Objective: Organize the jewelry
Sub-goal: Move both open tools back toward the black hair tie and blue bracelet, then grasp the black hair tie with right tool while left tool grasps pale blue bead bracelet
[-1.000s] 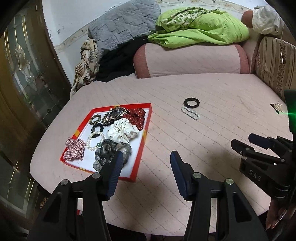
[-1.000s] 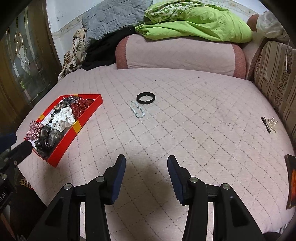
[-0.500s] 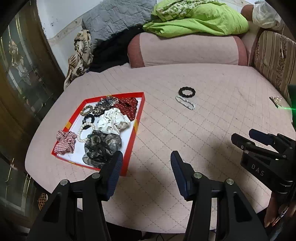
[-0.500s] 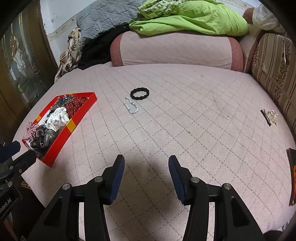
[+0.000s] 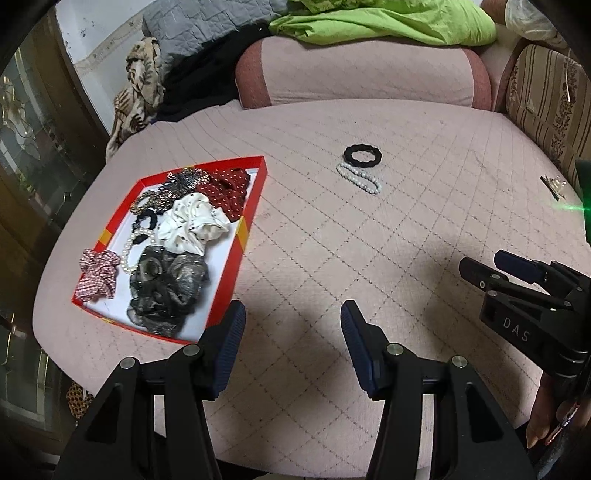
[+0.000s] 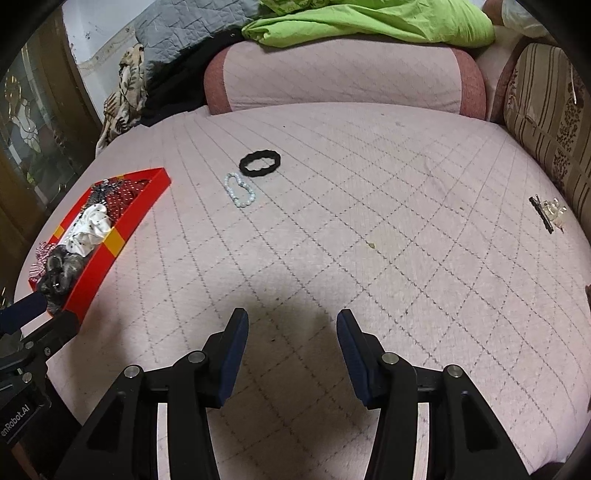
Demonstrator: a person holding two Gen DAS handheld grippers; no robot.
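Note:
A red tray with a white floor lies at the left of the pink quilted bed; it also shows in the right wrist view. It holds several scrunchies and bracelets, among them a white scrunchie and a pearl bracelet. A black hair tie and a pale bead bracelet lie side by side mid-bed. A hair clip lies at the far right. My left gripper and right gripper are open and empty, above the bed's near part.
A pink bolster with a green blanket on it lines the back. A striped cushion stands at the right. A dark wood and glass door is at the left. The bed edge is near the tray.
Both grippers have moved back and up a little, so the tray and loose pieces sit further up in view. Both stay open.

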